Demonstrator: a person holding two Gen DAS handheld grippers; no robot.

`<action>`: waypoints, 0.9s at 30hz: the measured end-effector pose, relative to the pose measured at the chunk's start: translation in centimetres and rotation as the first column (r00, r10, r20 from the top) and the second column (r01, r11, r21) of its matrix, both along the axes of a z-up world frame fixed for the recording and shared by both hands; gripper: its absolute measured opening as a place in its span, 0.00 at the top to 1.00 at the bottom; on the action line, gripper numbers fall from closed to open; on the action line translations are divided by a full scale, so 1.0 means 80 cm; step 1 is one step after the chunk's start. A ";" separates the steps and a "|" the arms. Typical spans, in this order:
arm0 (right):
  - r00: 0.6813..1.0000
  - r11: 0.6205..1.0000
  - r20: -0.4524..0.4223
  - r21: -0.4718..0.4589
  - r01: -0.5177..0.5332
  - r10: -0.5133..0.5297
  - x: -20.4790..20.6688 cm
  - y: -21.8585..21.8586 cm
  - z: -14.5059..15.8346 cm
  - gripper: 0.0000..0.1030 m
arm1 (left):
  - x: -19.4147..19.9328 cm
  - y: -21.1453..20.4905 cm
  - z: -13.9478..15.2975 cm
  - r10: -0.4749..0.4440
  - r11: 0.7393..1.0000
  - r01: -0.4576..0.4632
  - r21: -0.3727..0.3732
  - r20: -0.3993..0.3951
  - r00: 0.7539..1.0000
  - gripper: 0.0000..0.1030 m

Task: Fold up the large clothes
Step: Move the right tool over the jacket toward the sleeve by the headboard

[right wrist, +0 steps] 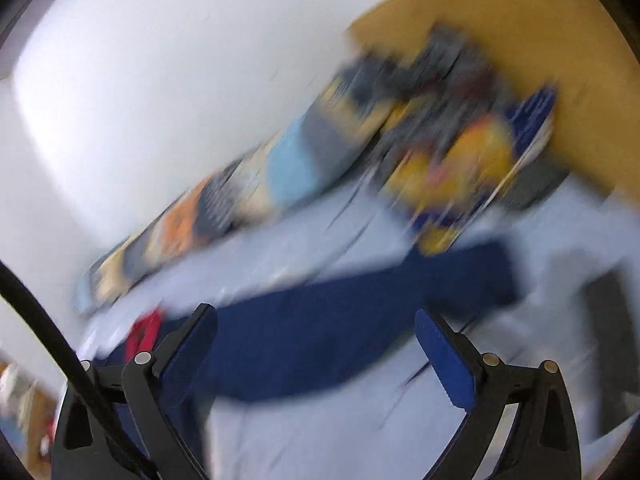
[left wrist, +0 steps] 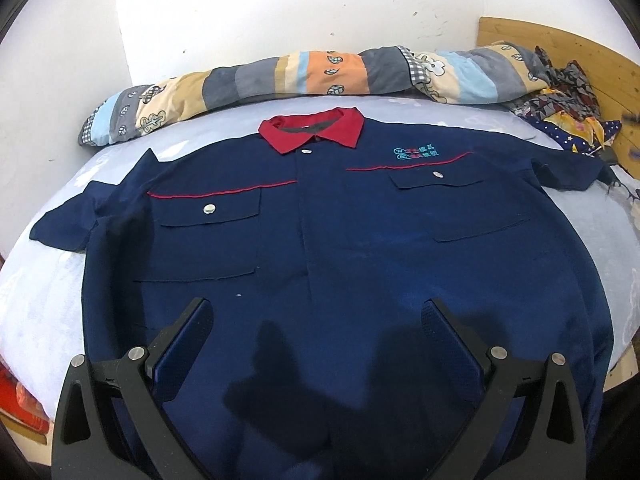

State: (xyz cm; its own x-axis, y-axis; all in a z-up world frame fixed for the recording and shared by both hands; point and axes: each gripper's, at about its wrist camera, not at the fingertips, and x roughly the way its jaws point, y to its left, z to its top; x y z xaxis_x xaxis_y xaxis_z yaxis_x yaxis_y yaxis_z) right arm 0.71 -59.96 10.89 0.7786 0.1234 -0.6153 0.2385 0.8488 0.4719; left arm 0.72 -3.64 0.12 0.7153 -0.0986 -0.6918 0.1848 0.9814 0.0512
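Observation:
A large navy work shirt (left wrist: 320, 248) with a red collar (left wrist: 312, 130), red piping and two chest pockets lies flat, front up, on a pale blue bed (left wrist: 40, 300). My left gripper (left wrist: 318, 312) hovers open above its lower hem, fingers spread wide with nothing between them. In the blurred right wrist view, my right gripper (right wrist: 316, 320) is also open, above the shirt's right sleeve (right wrist: 360, 320). The red collar (right wrist: 144, 332) shows at the left there.
A rolled patchwork quilt (left wrist: 280, 76) lies along the white wall behind the shirt. A heap of patterned clothes (left wrist: 568, 108) sits at the back right against a wooden headboard (left wrist: 580, 52). A black cable (right wrist: 52, 340) crosses the right wrist view at left.

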 end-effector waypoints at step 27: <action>0.915 0.912 -0.009 -0.081 0.401 -0.403 -0.050 -0.142 0.002 0.03 | 0.005 -0.014 -0.015 -0.016 1.000 0.017 0.027 -0.022 1.000 0.00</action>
